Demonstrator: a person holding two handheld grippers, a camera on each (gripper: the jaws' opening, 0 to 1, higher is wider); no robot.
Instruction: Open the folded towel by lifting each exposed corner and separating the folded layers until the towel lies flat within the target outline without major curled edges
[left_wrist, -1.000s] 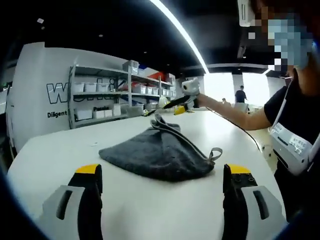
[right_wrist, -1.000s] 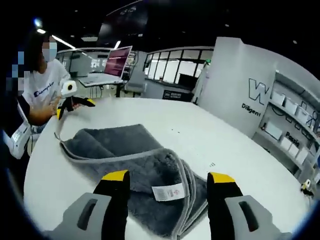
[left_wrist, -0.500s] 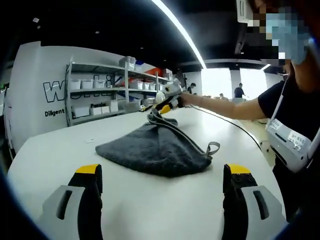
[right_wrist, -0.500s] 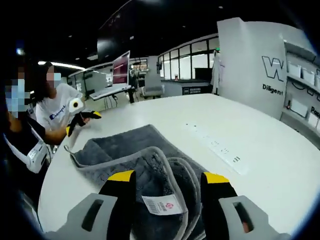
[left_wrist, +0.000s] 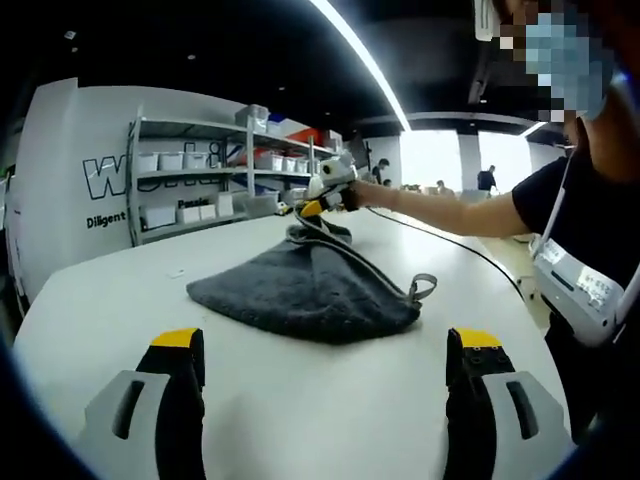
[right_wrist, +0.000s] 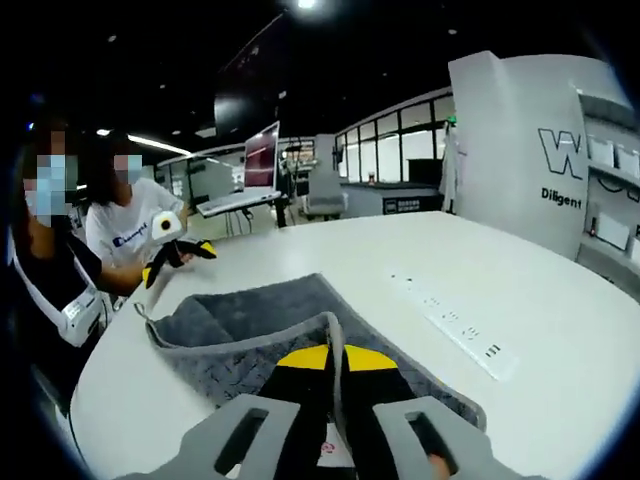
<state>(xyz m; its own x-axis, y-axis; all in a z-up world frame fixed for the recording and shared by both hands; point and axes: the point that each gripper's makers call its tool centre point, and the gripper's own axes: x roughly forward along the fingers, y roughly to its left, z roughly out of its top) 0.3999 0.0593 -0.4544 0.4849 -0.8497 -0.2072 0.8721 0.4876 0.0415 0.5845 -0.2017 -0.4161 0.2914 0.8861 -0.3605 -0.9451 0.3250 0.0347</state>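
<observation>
— Where do we have the dark grey plush towel with the paler grey hem (left_wrist: 305, 290)?

— It lies folded near the middle of the round white desk (left_wrist: 330, 400). In the left gripper view it sits ahead of us as a low mound, with a small grey loop (left_wrist: 421, 288) sticking out at its near right corner.

— And our right gripper (right_wrist: 335, 358)?

— Its yellow-tipped fingers (right_wrist: 302, 358) are pressed together on the towel's hemmed edge, with the pale hem running up between them. In the left gripper view we see that same gripper (left_wrist: 316, 203) at the far end of the towel, held on an outstretched arm (left_wrist: 450, 212), with the corner it pinches raised above the rest of the cloth.

— The left gripper (left_wrist: 325, 350)?

— Its fingers (left_wrist: 176, 345) stand wide apart, with nothing between them but bare desk; the towel lies beyond them, not touched. In the right gripper view it (right_wrist: 170, 250) shows at the far left, just beside the towel's far corner, near a person in a white printed shirt (right_wrist: 120, 225).

— How do the layers look from our right side?

— The towel (right_wrist: 260, 320) has a smooth upper layer running away from us, and a fold with a textured face nearer the fingers. A white label is partly visible low between the gripper's grey arms; we cannot read it.

— Anything else around us?

— A white power strip (right_wrist: 450, 315) lies on the desk to the right of the towel, well apart from it. Behind, metal shelving with white bins (left_wrist: 190, 195) stands against a white wall panel with dark lettering (left_wrist: 60, 190).
</observation>
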